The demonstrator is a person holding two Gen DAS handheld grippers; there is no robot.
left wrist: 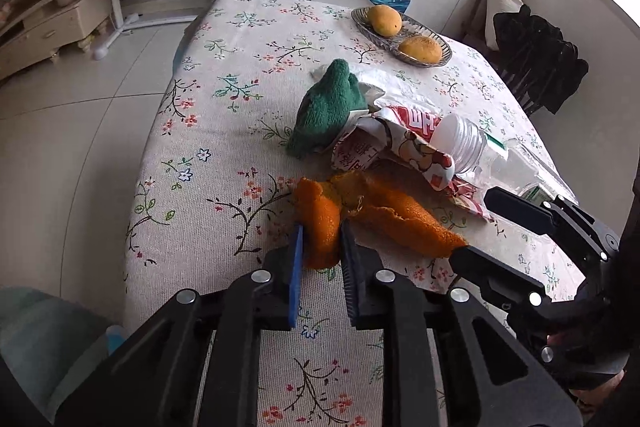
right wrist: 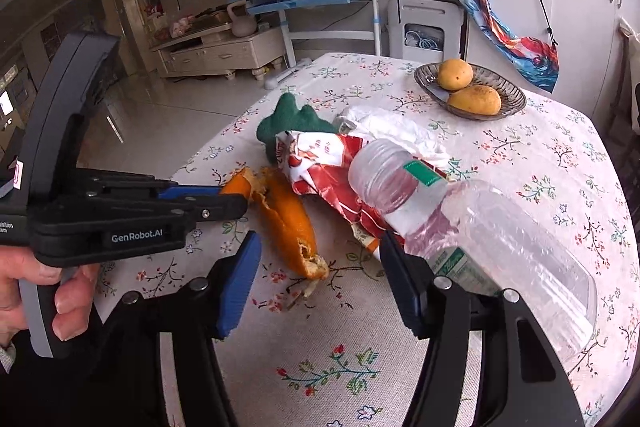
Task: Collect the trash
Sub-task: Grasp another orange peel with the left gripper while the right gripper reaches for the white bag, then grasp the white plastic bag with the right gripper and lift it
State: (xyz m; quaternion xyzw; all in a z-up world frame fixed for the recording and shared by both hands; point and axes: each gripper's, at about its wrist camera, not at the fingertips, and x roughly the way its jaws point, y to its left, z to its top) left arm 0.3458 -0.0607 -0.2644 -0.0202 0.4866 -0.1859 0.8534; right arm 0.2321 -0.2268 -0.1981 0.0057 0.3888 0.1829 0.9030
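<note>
Left gripper (left wrist: 322, 227) is clamping down on one lobe of the orange peel (left wrist: 320, 223) at the near end of the bench (left wrist: 224, 131), pads pressing both sides of the rind; the rest of the peel is trailing off to the right on the floral cloth. Right gripper (right wrist: 316, 259) is hanging with jaws wide apart, nothing between the pads, above bare cloth just short of the peel's ragged end. The left wrist view is giving the pinch itself head-on, and the open neck of the clear plastic bottle (left wrist: 476, 147). The right wrist view is showing that grip only side-on, but is adding the person's hand (right wrist: 36, 291) wrapped round the left gripper's handle, plus the bottle's whole body lying on its side close beside the right jaw. A red-and-white snack wrapper (right wrist: 320, 167) is lying crumpled under the bottle's neck, touching the peel. Green cloth (left wrist: 328, 103) and white crumpled plastic (right wrist: 384, 123) are sitting behind it. Farther back, a glass dish (left wrist: 400, 39) is holding two mangoes (left wrist: 384, 21). The bottle is blocking much of the bench's right side in the right wrist view.
</note>
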